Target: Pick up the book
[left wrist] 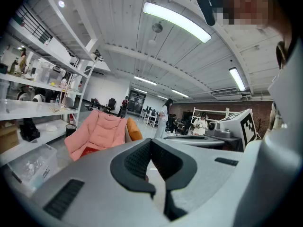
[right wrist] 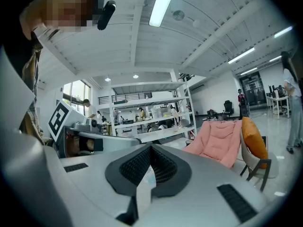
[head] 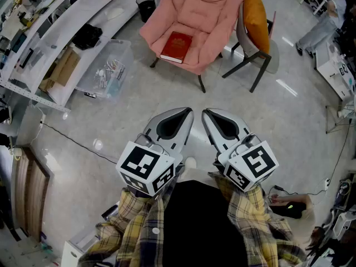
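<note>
Left gripper (head: 183, 114) and right gripper (head: 208, 114) are clenched empty; the red book (head: 176, 47) could probably get shoved across the pink chair (head: 214, 15) if approached like that.

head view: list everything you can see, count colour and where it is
book: 1, red, lying on the pink chair's seat
pink chair: 1, pink, on the floor at top centre
grey chair: 1, grey, right beside the pink chair
orange cushion: 1, orange, propped upright in the grey chair
plastic bin: 1, clear, on the floor next to the shelves
waste bin: 1, black, on the floor left of the pink chair
shelves: 1 long unit, white, along the upper left, loaded with clutter
left gripper: 1, grey, bottom centre, jaws shut, empty
right gripper: 1, grey, beside it, jaws shut, empty
sleeves: 2, yellow plaid, bottom edge
</note>
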Demonstrator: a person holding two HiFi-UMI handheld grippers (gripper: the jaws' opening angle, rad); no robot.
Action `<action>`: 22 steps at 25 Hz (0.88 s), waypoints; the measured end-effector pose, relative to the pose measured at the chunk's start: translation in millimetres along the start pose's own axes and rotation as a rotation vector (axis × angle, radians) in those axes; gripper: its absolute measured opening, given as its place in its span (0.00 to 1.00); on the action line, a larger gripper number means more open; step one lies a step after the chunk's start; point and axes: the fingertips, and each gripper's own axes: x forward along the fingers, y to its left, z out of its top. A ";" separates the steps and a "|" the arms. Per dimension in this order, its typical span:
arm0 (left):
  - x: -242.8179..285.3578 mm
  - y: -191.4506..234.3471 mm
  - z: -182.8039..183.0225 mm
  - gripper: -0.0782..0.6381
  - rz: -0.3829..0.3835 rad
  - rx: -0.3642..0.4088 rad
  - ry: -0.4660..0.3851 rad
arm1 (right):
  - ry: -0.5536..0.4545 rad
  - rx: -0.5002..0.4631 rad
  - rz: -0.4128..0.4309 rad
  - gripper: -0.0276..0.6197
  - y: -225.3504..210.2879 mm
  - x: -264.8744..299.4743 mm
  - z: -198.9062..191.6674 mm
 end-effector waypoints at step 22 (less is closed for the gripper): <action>9.4 -8.5 -10.1 0.11 0.104 -0.018 -0.011 | 0.007 0.029 0.078 0.06 -15.9 -13.8 -11.6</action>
